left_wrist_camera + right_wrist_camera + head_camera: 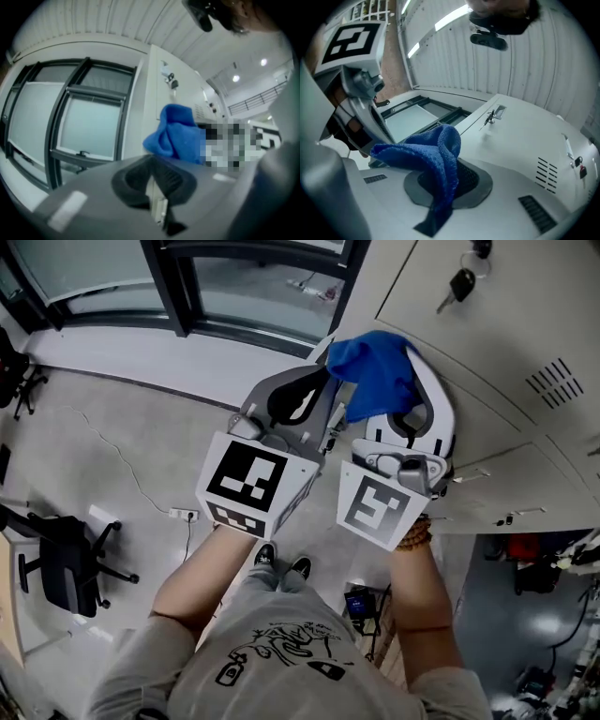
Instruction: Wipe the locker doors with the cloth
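Observation:
A blue cloth [377, 364] is bunched at the tips of my right gripper [386, 388], which is shut on it. In the right gripper view the cloth [433, 154] drapes over the dark pads and hangs down toward the camera. Pale grey locker doors [487, 343] stand just ahead and to the right, with keys [459, 283] hanging in a lock. The cloth is close to the locker's corner edge; I cannot tell whether it touches. My left gripper [317, 381] is beside the right one, shut and empty, its pads [161, 176] meeting. It sees the cloth [176, 136] to its right.
A dark-framed window [234, 282] fills the wall left of the lockers. Vent slots [544, 174] and a second key [491, 117] mark other doors. Below are a grey floor, a black office chair [66, 559], a power strip [183, 514] and clutter at the lower right [544, 568].

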Demonstrator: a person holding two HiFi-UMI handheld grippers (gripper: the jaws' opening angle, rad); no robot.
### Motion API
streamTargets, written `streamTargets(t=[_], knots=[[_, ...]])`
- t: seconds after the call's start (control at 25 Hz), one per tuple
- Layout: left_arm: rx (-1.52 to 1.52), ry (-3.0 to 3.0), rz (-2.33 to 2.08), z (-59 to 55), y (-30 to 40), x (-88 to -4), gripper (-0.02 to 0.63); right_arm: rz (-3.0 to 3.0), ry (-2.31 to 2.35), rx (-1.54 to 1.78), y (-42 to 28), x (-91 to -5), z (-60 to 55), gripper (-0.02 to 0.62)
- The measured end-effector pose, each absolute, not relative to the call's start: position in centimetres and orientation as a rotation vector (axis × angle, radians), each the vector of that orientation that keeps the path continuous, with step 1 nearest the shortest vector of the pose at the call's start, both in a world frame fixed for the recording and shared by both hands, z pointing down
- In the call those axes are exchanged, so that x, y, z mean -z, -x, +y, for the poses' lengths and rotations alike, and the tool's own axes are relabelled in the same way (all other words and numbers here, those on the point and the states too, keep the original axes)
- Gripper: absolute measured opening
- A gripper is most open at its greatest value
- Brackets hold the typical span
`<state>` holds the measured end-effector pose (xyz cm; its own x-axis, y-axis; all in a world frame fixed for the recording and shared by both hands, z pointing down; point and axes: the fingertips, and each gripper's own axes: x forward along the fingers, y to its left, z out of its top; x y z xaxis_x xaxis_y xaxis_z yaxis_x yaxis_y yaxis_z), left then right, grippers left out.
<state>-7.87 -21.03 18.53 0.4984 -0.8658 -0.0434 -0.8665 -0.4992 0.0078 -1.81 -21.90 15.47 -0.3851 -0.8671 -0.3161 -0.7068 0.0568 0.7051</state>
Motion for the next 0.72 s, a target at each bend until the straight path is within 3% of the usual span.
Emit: streamTargets(t=[0.2,0.72], knots=[[-0.021,2.738,1.561,-22.0,7.3,-20.6,0.0,-2.083,-1.623,1.383,2.6,-14.6,-20.8,0.028],[0.129,2.688,1.573,-23.0,5.0,-26.1,0.002,-2.132,-1.611,1.178,-1.0,-25.5,-20.8,0.029]])
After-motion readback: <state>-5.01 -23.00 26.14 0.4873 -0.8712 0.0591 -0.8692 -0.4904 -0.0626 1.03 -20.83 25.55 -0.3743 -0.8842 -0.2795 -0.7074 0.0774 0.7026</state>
